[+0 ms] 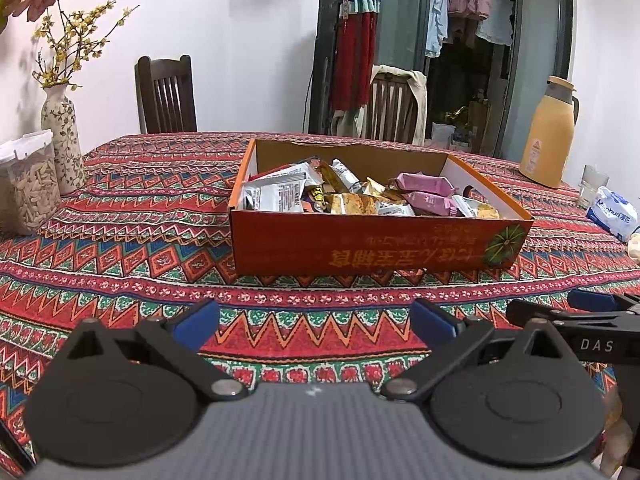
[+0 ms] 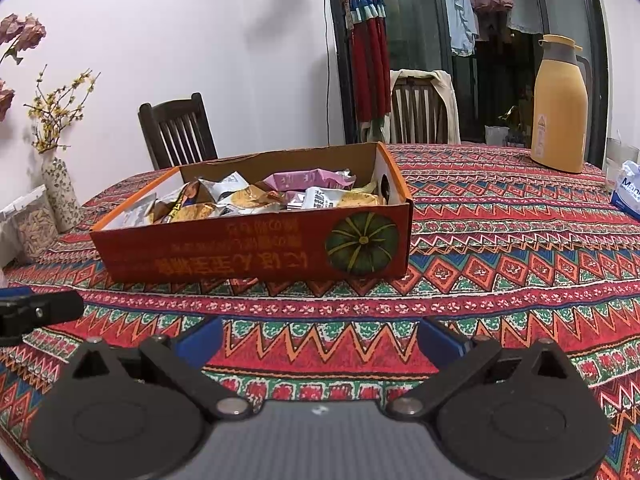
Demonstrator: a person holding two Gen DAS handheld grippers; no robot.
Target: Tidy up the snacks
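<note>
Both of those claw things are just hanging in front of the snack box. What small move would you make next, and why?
Probably ease the right gripper forward and up over the near wall of the red box, toward the pink packet on top. Both grippers, the left gripper too, have open, empty jaws short of the box, and every snack packet is heaped inside it.

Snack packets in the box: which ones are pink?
The two pink packets lie toward the right end of the orange box, one in front of the other. The rest look silver-white, golden or brown.
</note>
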